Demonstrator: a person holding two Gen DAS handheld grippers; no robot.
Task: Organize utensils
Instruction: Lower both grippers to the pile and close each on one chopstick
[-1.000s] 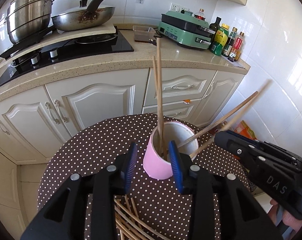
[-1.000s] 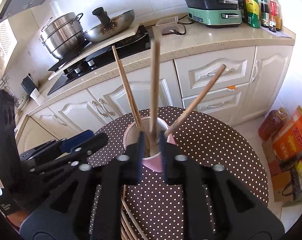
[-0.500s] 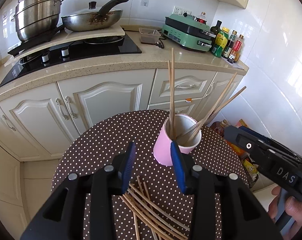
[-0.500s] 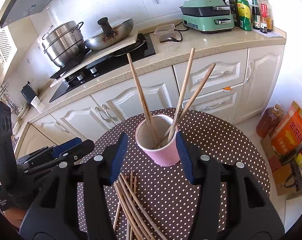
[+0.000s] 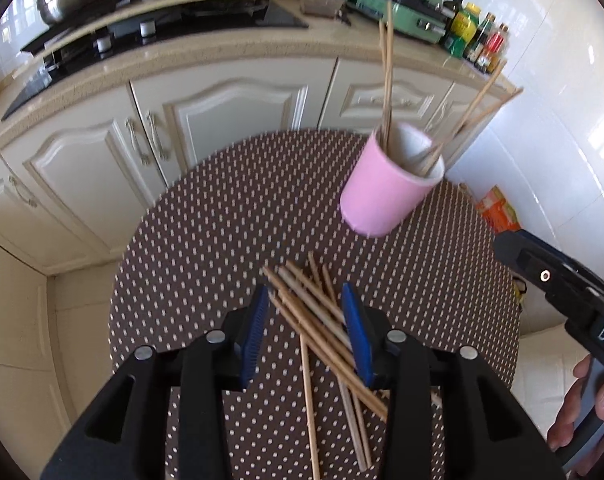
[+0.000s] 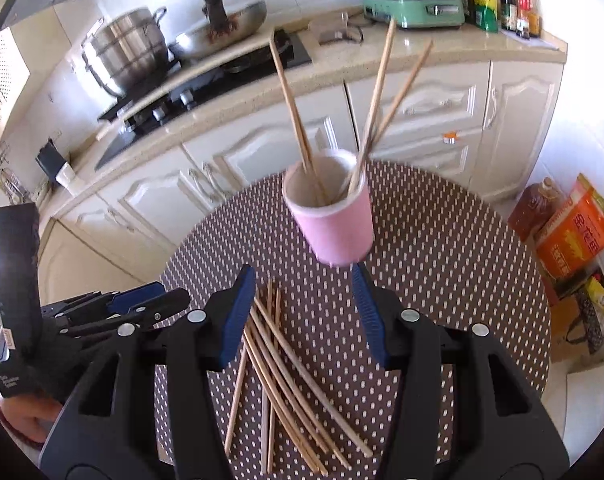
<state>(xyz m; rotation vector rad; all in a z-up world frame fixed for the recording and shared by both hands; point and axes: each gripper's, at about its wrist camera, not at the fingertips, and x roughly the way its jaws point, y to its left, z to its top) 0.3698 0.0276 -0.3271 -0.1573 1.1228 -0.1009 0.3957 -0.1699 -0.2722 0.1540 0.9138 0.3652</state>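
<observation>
The loose chopsticks (image 5: 322,320) are thin, pale brown wooden sticks lying crossed in an untidy fan on the round table (image 5: 205,240), which wears a brown cloth with white dots. In the left wrist view the left gripper (image 5: 305,334) has its blue-padded fingers (image 5: 253,332) standing apart with several sticks passing between and under them; whether the pads touch any stick cannot be told, and nothing is clamped. Beyond the fingertips and off to the right stands a pink cup (image 5: 386,192) with a white inside, holding four more chopsticks (image 5: 388,76) that lean outward in two pairs.

In the right wrist view the right gripper (image 6: 304,316) is spread wide and holds nothing. The same pile (image 6: 285,380) lies between its fingers, nearer the left one, while the cup (image 6: 334,220) stands just past the right fingertip (image 6: 366,308). The left gripper (image 6: 141,308) shows to the left of the pile.
</observation>
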